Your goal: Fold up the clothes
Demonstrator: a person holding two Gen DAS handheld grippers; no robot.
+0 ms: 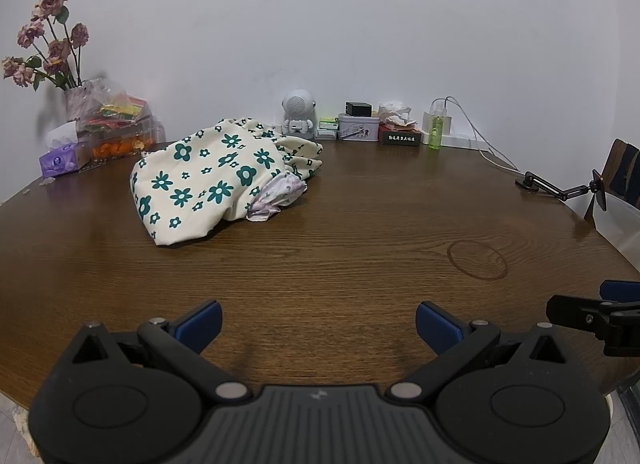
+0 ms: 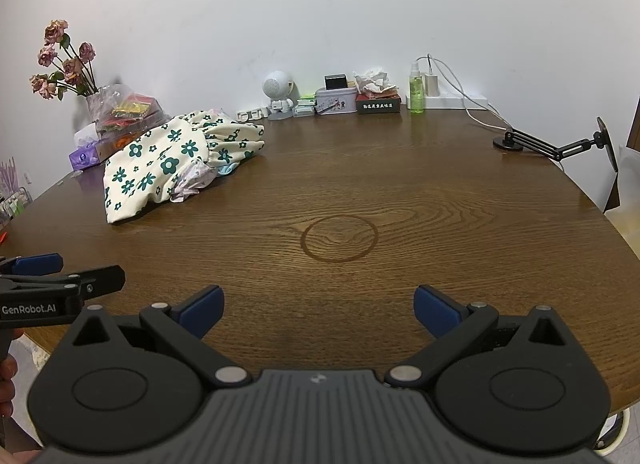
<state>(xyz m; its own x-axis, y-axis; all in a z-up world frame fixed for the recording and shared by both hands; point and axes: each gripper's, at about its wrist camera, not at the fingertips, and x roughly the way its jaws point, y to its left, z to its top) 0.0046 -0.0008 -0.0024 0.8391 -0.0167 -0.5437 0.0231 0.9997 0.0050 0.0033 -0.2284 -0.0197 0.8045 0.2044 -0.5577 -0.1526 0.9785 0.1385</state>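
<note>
Floral clothes (image 1: 208,179) heaped, unfolded, upper left on desk (image 1: 360,223); left tool (image 1: 319,322) and right tool (image 2: 317,306) both wide, empty

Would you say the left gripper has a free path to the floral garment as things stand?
Probably yes. The left gripper is open and holds nothing, and only bare table lies between it and the floral garment, which is bunched ahead and slightly left; the right gripper is off to the side.
</note>
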